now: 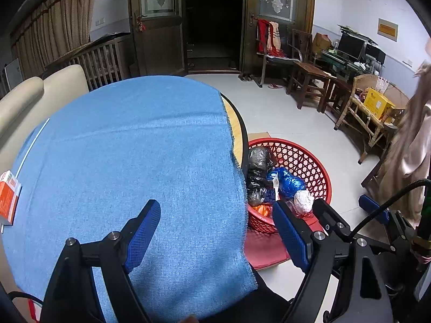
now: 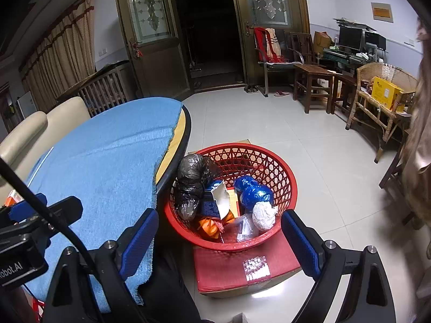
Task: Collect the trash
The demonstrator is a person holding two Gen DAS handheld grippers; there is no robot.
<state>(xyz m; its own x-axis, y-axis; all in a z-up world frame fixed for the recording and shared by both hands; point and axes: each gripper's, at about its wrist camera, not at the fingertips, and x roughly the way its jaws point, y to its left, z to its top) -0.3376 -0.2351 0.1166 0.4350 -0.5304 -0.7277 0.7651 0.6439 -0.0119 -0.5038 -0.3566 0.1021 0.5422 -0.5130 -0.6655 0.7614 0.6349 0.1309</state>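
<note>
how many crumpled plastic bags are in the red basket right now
3: a black bag at the basket's table side, a blue bag opposite, a white one just nearer than the blue. Others may be buried underneath.

Premises: a lived-in domestic room, evidently a home's main living area. Dark wooden double doors [image 2: 150,40] with decorative glass panes open onto an unlit passage. Pleated curtains [image 2: 62,53] hang along the left wall above a slatted wooden crib [image 2: 105,91] and a cream sofa [image 2: 40,126]. Wooden chairs [image 2: 312,80], one draped with clothing, line the right side, with slippers [image 2: 281,93] on the tiled floor [image 2: 242,118]. A computer monitor [image 2: 350,37] sits on a cluttered desk beside a wicker chair [image 2: 377,99] holding a yellow box [image 2: 386,92]
</note>
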